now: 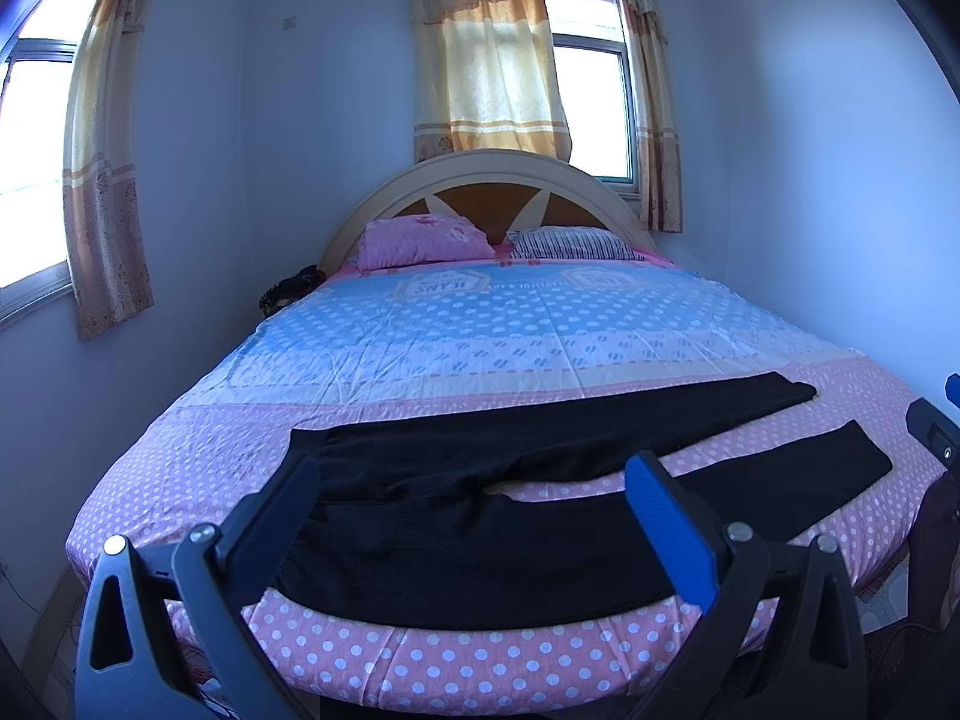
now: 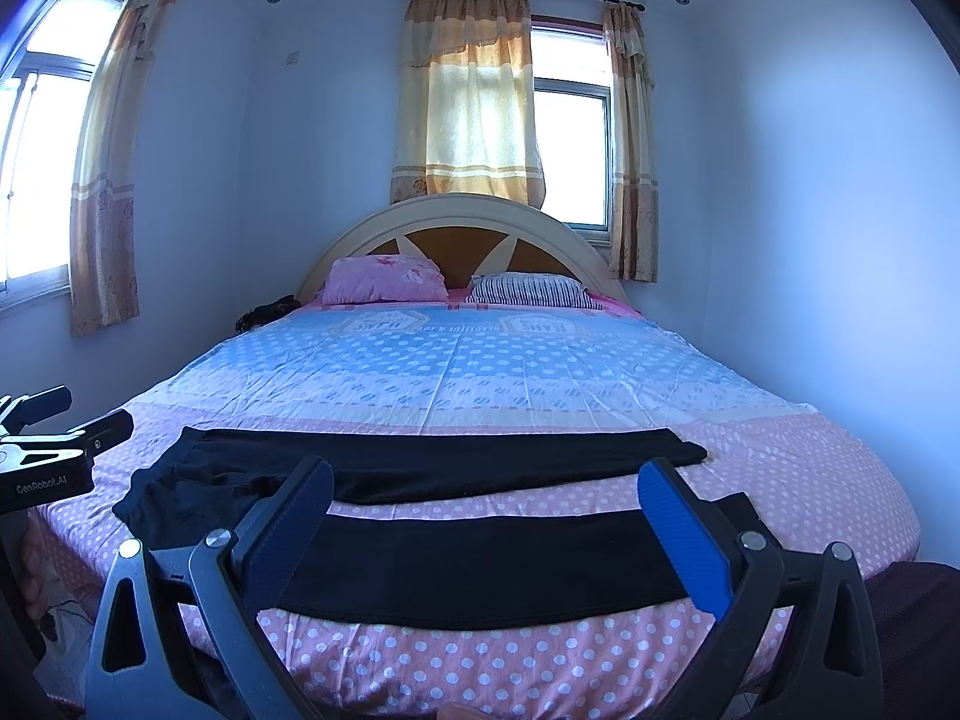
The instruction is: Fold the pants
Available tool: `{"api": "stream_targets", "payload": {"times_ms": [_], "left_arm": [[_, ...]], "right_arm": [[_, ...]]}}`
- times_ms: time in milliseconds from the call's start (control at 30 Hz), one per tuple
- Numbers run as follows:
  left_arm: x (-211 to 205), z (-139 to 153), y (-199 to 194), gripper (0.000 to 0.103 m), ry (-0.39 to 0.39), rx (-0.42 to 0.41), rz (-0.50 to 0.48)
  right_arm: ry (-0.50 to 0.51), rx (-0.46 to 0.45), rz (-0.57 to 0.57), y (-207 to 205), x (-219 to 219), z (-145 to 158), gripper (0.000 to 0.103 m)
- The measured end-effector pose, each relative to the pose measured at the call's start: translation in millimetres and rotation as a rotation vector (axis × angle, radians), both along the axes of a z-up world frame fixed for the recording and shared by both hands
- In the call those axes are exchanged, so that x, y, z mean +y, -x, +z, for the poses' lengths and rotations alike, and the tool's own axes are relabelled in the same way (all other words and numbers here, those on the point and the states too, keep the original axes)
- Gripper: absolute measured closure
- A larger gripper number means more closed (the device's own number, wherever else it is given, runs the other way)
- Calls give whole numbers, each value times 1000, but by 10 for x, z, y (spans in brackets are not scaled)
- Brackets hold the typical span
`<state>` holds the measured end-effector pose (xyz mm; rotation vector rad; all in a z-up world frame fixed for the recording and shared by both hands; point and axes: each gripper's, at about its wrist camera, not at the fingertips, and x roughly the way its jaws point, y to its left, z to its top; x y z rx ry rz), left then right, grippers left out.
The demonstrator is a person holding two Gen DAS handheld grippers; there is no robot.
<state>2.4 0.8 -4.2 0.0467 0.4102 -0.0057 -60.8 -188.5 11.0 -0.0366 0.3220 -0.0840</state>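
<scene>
Black pants lie flat across the foot of the bed, waist at the left and both legs running apart to the right. In the right wrist view the same pants show as two dark bands, with the bunched waist at the left. My left gripper hangs open above the near leg, close to the waist, holding nothing. My right gripper is open too, over the near leg further right, nothing between its fingers. The left gripper's body shows at the left edge of the right wrist view.
A pink pillow and a striped pillow rest against the arched headboard. A dark object lies at the bed's far left edge. Walls stand close on both sides. Curtained windows are behind and left.
</scene>
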Motion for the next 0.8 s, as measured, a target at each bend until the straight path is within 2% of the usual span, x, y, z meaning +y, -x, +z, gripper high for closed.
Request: {"api": "stream_targets", "payload": {"times_ms": [800], "left_arm": [[-45, -62, -29, 0, 7, 12, -1]], "right_arm": [[8, 18, 3, -51, 3, -78, 1]]}}
